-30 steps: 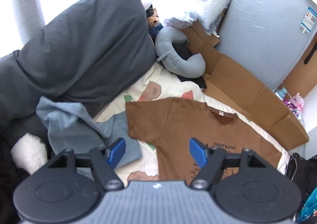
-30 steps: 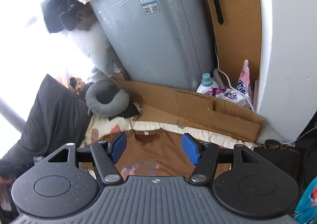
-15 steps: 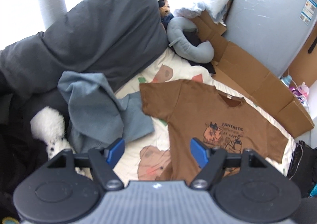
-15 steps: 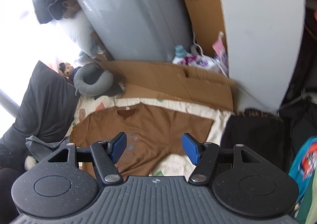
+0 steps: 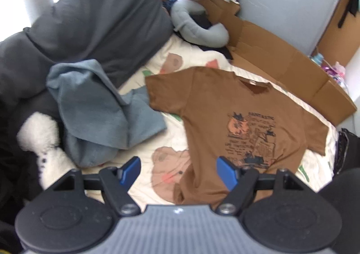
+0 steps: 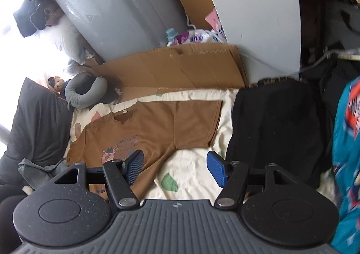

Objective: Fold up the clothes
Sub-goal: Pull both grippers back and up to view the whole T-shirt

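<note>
The brown shirt (image 5: 227,119) lies flat on the bed (image 5: 144,177), beside the grey cloth (image 5: 99,110). Both tongs, left (image 5: 178,173) and right (image 6: 175,167), gape wide, empty. I'd pinch its hem corners evenly.

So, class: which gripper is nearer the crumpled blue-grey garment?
Left. The left gripper hovers just right of the blue-grey garment; the right gripper is over the shirt's far side.

brown T-shirt (image 5: 227,107), cream bear-print sheet (image 5: 166,146)
</note>
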Demonstrator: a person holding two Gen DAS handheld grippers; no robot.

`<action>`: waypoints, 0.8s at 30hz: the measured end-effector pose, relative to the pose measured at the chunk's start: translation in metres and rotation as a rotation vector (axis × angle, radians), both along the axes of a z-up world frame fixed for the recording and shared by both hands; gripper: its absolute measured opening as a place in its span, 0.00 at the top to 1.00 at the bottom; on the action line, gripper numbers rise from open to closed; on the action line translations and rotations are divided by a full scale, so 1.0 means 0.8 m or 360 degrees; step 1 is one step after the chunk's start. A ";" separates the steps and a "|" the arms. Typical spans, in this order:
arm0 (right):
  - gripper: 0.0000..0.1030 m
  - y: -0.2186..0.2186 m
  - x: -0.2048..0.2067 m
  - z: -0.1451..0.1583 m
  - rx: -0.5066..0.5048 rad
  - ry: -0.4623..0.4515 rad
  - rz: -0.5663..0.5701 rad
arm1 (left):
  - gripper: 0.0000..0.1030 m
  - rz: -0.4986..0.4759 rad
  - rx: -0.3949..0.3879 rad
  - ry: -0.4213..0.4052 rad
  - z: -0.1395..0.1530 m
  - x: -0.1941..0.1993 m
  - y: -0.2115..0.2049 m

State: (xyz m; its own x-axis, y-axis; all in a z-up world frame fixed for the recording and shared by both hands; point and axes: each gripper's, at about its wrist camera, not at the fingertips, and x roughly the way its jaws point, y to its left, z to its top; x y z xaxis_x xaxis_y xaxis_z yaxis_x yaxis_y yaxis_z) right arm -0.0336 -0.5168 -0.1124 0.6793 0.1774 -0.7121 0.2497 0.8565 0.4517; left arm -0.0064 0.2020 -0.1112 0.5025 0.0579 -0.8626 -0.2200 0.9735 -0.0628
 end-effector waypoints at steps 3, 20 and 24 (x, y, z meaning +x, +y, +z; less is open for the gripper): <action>0.34 0.006 -0.011 -0.029 0.0024 0.0003 -0.0031 | 0.26 -0.0006 -0.0016 -0.0012 -0.020 0.002 -0.003; 0.34 0.068 -0.009 -0.182 0.0105 0.0099 -0.0010 | 0.26 0.0042 -0.0116 0.0155 -0.166 0.015 -0.004; 0.34 0.092 -0.001 -0.216 0.0152 0.0135 0.0041 | 0.26 0.0000 -0.0099 0.0194 -0.195 0.019 -0.012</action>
